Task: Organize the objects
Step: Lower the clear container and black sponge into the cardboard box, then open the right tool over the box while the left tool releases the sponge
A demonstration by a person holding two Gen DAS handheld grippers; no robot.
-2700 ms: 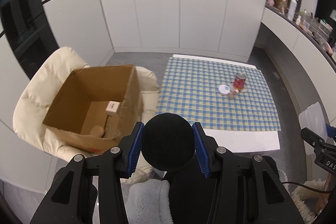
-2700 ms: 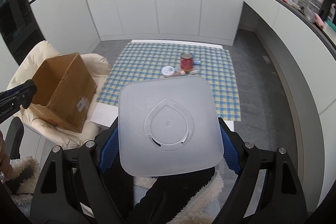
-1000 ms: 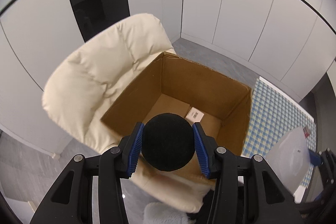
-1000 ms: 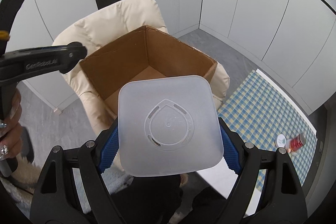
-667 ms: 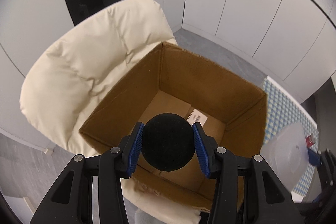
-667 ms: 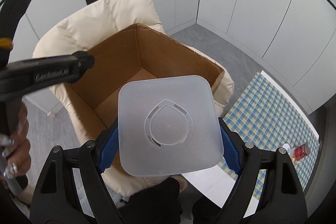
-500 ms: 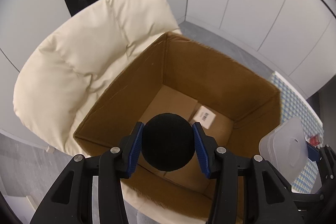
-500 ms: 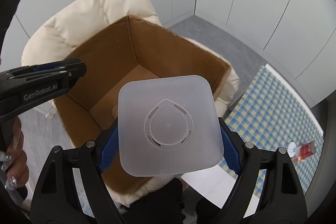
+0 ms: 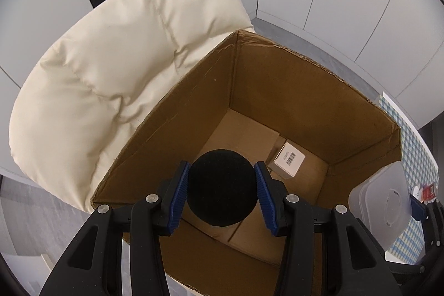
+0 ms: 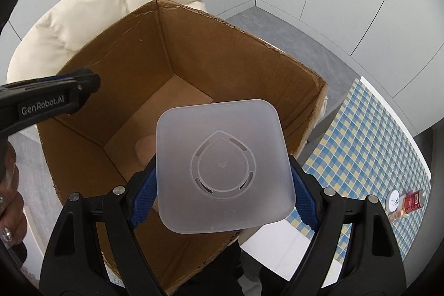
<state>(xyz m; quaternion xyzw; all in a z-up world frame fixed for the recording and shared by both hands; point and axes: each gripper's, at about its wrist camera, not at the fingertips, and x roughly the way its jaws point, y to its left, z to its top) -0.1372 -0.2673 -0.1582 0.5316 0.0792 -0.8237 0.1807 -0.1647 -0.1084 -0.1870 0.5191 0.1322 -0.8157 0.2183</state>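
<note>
Cardboard box (image 9: 277,79) open-topped on cream padded chair (image 9: 116,52), small white barcoded carton (image 9: 288,160) on its floor. Left gripper (image 9: 222,192) over box interior, pinching black round ball (image 9: 221,190) between blue pads. Right gripper (image 10: 223,187) beside it, clamped on frosted square plastic container (image 10: 223,165). Far right, checked cloth (image 10: 369,135) bearing red can (image 10: 413,200).
</note>
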